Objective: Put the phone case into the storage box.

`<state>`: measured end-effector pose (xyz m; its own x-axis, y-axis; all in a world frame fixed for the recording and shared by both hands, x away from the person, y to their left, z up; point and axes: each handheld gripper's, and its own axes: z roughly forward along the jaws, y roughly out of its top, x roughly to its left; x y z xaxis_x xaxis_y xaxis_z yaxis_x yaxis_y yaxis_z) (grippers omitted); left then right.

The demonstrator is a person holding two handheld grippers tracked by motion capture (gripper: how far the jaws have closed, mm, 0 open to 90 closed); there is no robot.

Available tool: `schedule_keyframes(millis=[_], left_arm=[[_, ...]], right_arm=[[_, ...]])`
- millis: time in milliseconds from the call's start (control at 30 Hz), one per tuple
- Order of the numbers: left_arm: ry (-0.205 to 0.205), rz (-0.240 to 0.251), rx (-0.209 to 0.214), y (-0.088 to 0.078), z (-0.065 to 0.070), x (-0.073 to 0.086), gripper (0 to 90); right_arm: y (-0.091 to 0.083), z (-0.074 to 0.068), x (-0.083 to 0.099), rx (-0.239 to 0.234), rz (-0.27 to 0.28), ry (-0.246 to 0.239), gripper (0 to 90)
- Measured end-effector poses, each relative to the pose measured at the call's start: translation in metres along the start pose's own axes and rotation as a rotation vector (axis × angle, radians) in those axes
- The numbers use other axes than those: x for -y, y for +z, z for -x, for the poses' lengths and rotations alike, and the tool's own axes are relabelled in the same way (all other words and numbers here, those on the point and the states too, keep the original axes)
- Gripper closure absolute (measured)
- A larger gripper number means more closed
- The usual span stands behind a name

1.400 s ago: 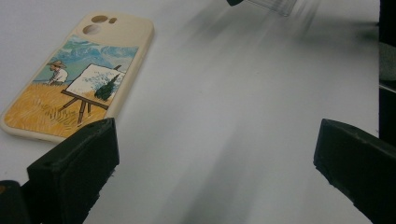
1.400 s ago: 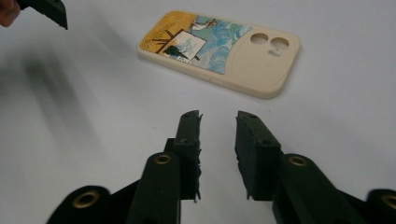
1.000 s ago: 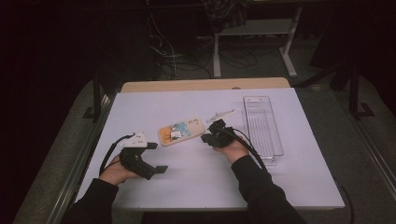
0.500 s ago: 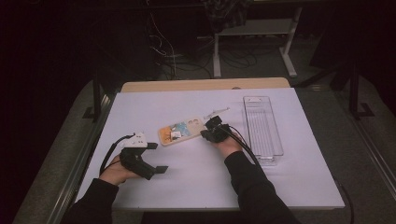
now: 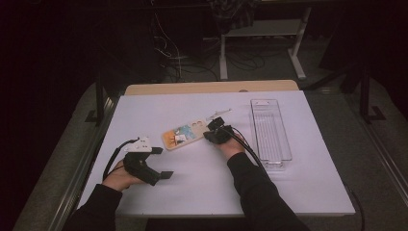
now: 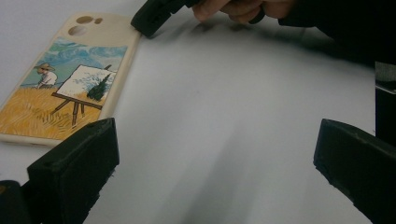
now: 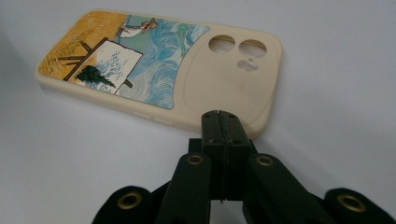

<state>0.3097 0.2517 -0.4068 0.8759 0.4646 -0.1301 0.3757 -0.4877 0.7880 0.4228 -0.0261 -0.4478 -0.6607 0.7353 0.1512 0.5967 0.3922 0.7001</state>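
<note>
Here the phone case (image 5: 185, 135) lies flat, picture side up, near the middle of the white table (image 5: 298, 192), its painted scene of an easel in a wheat field plain in both gripper views, the camera cut-outs at its far end in the high view. Our right gripper (image 7: 219, 116) has its jaws pressed together with nothing between them, and the closed tip sits right at the long edge of the case, near the camera end; from these angles we cannot tell whether it touches the rim or stops just short. Compared with a second ago in the high view, that hand has slid over toward the case and lower, so the shut tip now meets the case's side instead of hanging to the right of it. We read this as the start of a nudge or a prying of the edge, not a pick-up. Our left gripper (image 5: 144, 166) rests near the front left of the table, jaws spread wide and empty, pointed toward the case. Farther right lies a clear plastic tray (image 5: 269, 132), and a small syringe-like thing (image 5: 219, 114) just beyond the right gripper.
</note>
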Motion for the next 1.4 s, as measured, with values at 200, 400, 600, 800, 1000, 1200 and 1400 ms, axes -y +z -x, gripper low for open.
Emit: schedule_keyframes(millis=[200, 400, 600, 800, 1000, 1200, 1400], left_arm=[[0.010, 0.000, 0.002, -0.001, -0.001, 0.000, 0.0], [0.011, 0.000, 0.003, 0.000, -0.001, 0.000, 0.0], [0.011, 0.001, 0.006, 0.000, -0.001, 0.000, 0.0], [0.013, 0.000, 0.007, 0.000, -0.002, 0.000, 0.0], [0.011, 0.000, 0.006, -0.001, -0.002, 0.000, 0.0], [0.011, 0.004, 0.002, -0.002, -0.002, 0.000, 0.0], [0.011, -0.006, -0.001, -0.001, -0.001, 0.000, 0.0]], right_arm=[[0.008, 0.003, -0.008, 0.001, 0.003, 0.007, 88.3], [0.017, 0.008, -0.016, -0.004, 0.009, -0.006, 88.3], [0.026, 0.012, -0.027, -0.005, 0.002, 0.004, 88.4], [0.032, 0.014, -0.035, -0.008, -0.006, 0.015, 88.3], [0.034, 0.013, -0.041, -0.011, -0.010, 0.013, 88.3], [0.021, 0.008, -0.038, -0.029, 0.004, -0.001, 84.7], [0.002, 0.000, -0.028, -0.085, 0.002, -0.008, 69.1]])
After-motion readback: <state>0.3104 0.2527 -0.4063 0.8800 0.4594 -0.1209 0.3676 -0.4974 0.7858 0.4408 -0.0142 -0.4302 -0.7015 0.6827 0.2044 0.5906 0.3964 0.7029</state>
